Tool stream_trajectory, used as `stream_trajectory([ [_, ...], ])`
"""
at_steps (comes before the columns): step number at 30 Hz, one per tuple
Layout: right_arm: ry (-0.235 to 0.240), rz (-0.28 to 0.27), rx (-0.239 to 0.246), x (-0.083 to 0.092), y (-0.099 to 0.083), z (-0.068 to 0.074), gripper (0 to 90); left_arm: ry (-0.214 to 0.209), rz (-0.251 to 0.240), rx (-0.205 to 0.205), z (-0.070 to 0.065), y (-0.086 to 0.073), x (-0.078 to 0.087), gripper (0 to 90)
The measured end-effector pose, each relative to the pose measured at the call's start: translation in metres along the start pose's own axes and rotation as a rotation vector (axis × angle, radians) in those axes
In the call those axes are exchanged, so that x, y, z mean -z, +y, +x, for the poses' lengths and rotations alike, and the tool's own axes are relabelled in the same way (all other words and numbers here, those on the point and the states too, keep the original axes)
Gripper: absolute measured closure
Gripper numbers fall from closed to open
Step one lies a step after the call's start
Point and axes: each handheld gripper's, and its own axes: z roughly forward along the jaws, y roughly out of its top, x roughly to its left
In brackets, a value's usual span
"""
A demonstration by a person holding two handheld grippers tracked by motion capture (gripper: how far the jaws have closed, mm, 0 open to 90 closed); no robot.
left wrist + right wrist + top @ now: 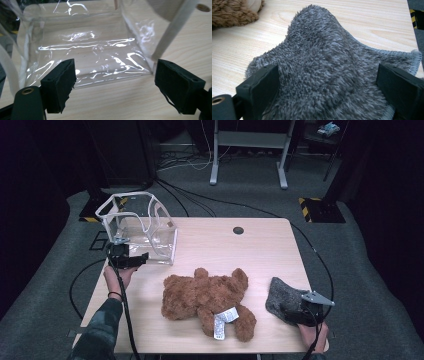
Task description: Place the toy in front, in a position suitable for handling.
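Seen from the high view, going left to right across a pale wooden bench (pixel 260 245). At the far left corner, a clear plastic bag (pixel 142 227) with white trim, standing open on the bench. Just in front of it, the left hand-held gripper (pixel 134 260), held by a hand in a dark patterned sleeve, cable trailing toward the near edge. In the left gripper view, jaws spread wide apart, nothing between the black pads (pixel 60 85), the near wall of the clear plastic bag (pixel 95 57) just beyond them, not touched. At the middle of the bench, a brown teddy bear (pixel 207 300) lying flat, white label by one leg, well apart from both grippers. Near the right front corner, a grey fluffy cloth (pixel 282 299) bunched up on the bench, with the right hand-held gripper (pixel 299 312) at its near edge, grey three-cornered plate on top. In the right gripper view, jaws wide apart, the grey fluffy cloth (pixel 329 72) heaped between them; cannot tell whether the pads press on it. Edge of the brown teddy bear (pixel 234 12) at upper left there.
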Motion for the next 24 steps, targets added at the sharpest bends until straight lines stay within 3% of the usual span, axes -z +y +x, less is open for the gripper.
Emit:
stream_trajectory([
  [7, 0.0, 0.001, 0.004, 0.0, 0.0, 0.0, 4.6, 0.038, 0.01, 0.014, 0.007, -0.002, -0.007, 18.3],
  [17, -0.002, 0.006, 0.01, 0.0, 0.0, 0.001, 4.7, 0.06, 0.1, 0.013, 0.012, -0.012, -0.035, 20.9],
  [18, -0.002, 0.005, 0.014, 0.0, 0.0, 0.0, 4.7, 0.058, 0.104, 0.038, 0.01, -0.014, -0.038, 20.9],
  [21, -0.002, 0.005, 0.013, 0.0, 0.0, 0.0, 4.8, 0.06, 0.135, 0.021, 0.01, -0.018, -0.046, 21.5],
  [24, -0.001, 0.005, 0.014, 0.0, 0.0, 0.0, 4.8, 0.068, 0.156, 0.038, 0.009, -0.024, -0.054, 22.1],
])
